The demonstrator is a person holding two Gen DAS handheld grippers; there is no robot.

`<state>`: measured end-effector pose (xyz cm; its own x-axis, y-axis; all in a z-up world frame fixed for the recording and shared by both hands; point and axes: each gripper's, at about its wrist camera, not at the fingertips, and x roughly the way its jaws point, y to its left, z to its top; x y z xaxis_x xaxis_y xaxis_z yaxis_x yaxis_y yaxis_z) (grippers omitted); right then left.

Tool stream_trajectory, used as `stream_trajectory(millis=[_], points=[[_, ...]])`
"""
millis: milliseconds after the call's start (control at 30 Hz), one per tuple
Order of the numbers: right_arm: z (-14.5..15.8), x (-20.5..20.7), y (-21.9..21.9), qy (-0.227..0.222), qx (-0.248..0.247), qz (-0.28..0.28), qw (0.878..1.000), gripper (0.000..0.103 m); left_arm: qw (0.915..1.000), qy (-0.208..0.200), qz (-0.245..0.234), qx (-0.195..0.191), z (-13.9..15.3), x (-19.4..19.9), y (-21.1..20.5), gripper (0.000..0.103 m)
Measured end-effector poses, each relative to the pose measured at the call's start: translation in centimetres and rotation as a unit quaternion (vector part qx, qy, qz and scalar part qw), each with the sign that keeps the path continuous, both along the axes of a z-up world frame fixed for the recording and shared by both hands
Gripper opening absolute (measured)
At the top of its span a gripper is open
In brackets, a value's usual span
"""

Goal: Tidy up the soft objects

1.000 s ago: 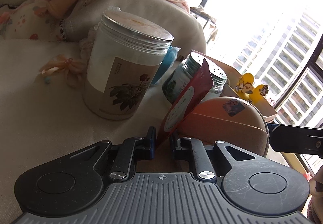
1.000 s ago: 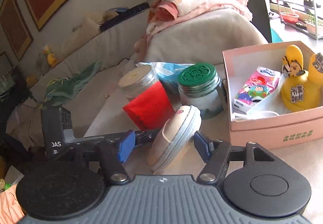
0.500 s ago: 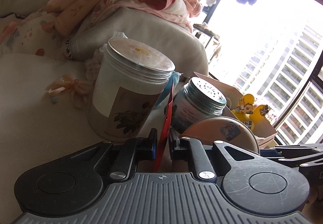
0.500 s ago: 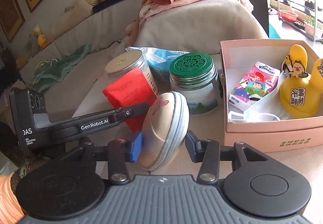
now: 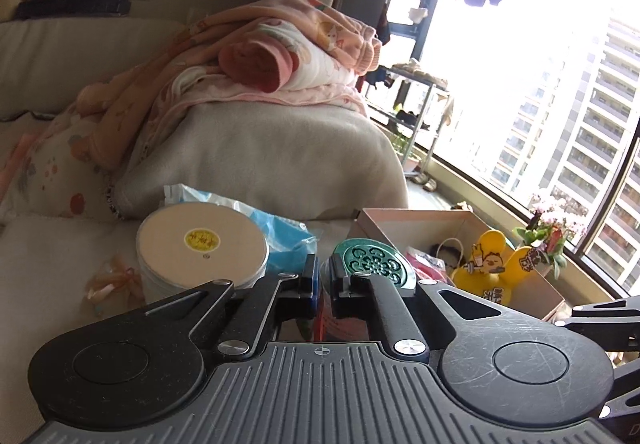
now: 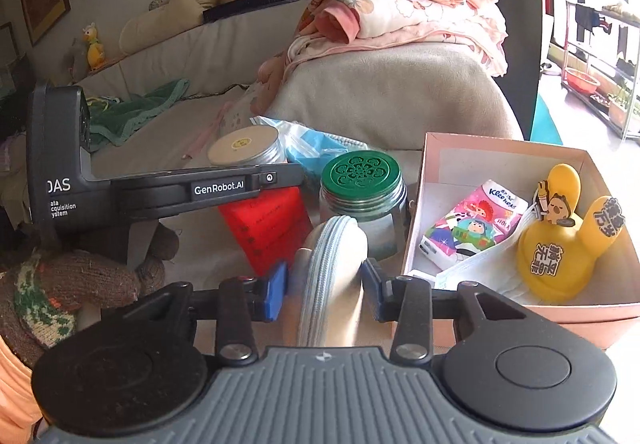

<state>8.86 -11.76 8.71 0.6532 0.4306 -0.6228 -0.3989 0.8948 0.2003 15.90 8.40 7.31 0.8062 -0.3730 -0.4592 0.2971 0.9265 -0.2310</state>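
- My left claw [image 5: 325, 286] is pinched tight on the red packet [image 6: 266, 230]; from the left cam only a thin red edge shows between the pads, the rest hangs below.
- From the right cam the packet hangs under the left claw's arm, in front of the white-lid jar [image 6: 245, 148] & left of the green-lid jar [image 6: 362, 200].
- My right claw [image 6: 326, 290] has the beige zip pouch [image 6: 332, 280] standing on edge between its blue pads; its jaws have just been closing & both pads now sit against the pouch's sides, so it's gripped at a mid-width opening.
- Pouch is just in front of the green-lid jar & just left of the pink box [image 6: 580, 314].
- Whether the pouch's lower edge touches the sofa [image 6: 360, 96] I can't tell; it's hidden behind the claw body.
- In the box: tissue pack [image 6: 472, 224], yellow toy [image 6: 560, 256], white mask [image 6: 480, 272] partly under the toy.
- A blue-white plastic bag [image 5: 276, 228] lies behind the two jars.
- Pink clothes [image 5: 288, 56] are piled on the sofa armrest behind.
- A brown knit toy [image 6: 72, 284] sits at far left in the right cam, under the left claw's body.
- A green cloth [image 6: 136, 112] lies farther back on the sofa seat.
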Motion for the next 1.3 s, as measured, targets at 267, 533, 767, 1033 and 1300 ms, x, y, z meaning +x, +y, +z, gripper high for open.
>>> stream_trajectory(millis=[267, 533, 767, 1033, 1300], points=[[1.0, -1.2, -1.4, -0.022, 0.015, 0.018, 0.999, 0.039, 0.9994, -0.005, -0.003, 0.034, -1.0, -2.2, -0.1, 0.013], [-0.6, 0.4, -0.4, -0.01, 0.016, 0.005, 1.0, 0.037, 0.9976, -0.052, 0.038, -0.025, 1.2, -3.0, 2.9, 0.016], [0.9, 3.2, 1.8, -0.022, 0.036, 0.011, 0.999, 0.037, 0.9974, -0.054, 0.037, -0.028, 1.0, -5.9, 3.7, 0.016], [0.3, 2.4, 2.8, 0.006, 0.025, 0.05, 0.998, 0.048, 0.9996, 0.015, -0.02, 0.012, -2.5, -9.8, 1.7, 0.016], [-2.1, -0.3, 0.2, 0.052, 0.025, 0.043, 0.997, 0.054, 0.9967, 0.001, -0.062, 0.052, -2.4, -12.6, 0.7, 0.016]])
